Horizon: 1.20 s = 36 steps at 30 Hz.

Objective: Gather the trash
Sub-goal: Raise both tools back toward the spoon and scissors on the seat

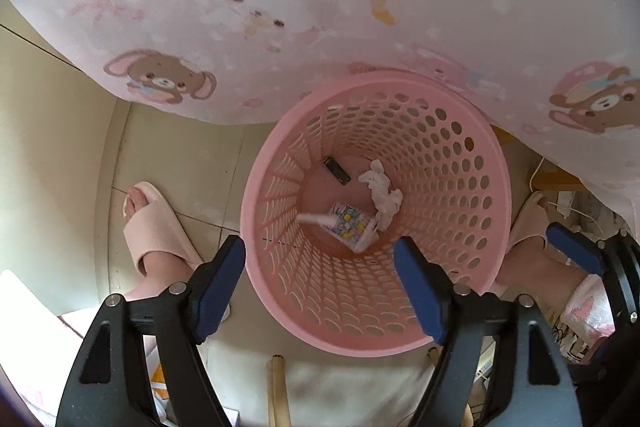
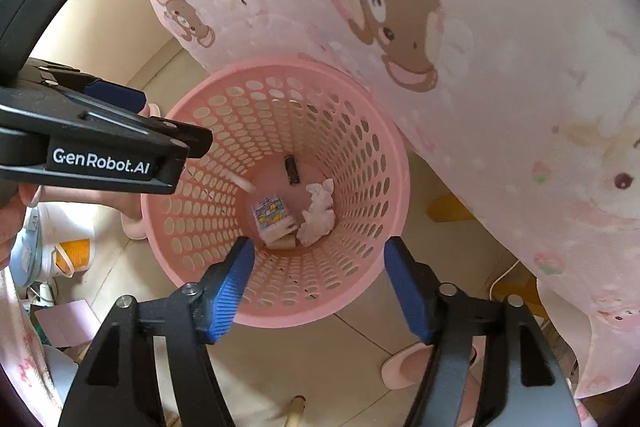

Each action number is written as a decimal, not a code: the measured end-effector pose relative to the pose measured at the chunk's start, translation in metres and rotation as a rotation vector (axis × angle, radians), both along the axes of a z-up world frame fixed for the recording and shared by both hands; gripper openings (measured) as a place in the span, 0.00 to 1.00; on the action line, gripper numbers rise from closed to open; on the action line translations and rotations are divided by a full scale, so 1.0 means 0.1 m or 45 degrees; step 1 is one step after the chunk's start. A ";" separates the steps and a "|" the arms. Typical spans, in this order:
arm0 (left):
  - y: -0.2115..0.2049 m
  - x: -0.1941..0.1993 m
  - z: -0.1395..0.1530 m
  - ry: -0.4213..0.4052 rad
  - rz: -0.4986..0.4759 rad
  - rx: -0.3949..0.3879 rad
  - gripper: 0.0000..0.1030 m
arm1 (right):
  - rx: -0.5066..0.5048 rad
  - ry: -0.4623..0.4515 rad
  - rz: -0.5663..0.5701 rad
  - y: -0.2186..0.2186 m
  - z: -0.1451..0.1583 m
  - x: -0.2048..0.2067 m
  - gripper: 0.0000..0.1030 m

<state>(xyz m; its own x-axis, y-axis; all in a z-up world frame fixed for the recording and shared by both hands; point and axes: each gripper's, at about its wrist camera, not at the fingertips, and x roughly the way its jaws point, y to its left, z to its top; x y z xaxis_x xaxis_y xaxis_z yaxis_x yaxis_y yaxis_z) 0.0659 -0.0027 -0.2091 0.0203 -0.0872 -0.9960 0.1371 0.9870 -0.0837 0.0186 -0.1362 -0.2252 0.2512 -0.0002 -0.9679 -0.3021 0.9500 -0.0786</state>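
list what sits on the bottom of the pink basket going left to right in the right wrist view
small patterned carton → black oblong object → crumpled white tissue, all lying on the floor of the pink perforated basket.

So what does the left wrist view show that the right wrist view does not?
Only the left wrist view shows a foot in a pink slipper on the tile floor. Only the right wrist view shows the left gripper from the side, and a white bucket. Both show the pink basket holding a crumpled tissue, a patterned carton and a small black object.
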 end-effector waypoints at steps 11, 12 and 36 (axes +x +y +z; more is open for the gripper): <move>0.16 0.06 0.74 -0.352 0.067 0.034 0.75 | -0.049 -0.200 -0.018 -0.03 0.58 -0.10 0.68; 0.17 0.06 0.86 -0.411 0.066 0.035 0.75 | -0.034 -0.234 -0.022 -0.05 0.69 -0.13 0.68; 0.24 -0.17 2.00 -1.006 0.115 0.007 0.99 | 0.264 -0.807 -0.317 -0.72 2.23 -0.36 0.84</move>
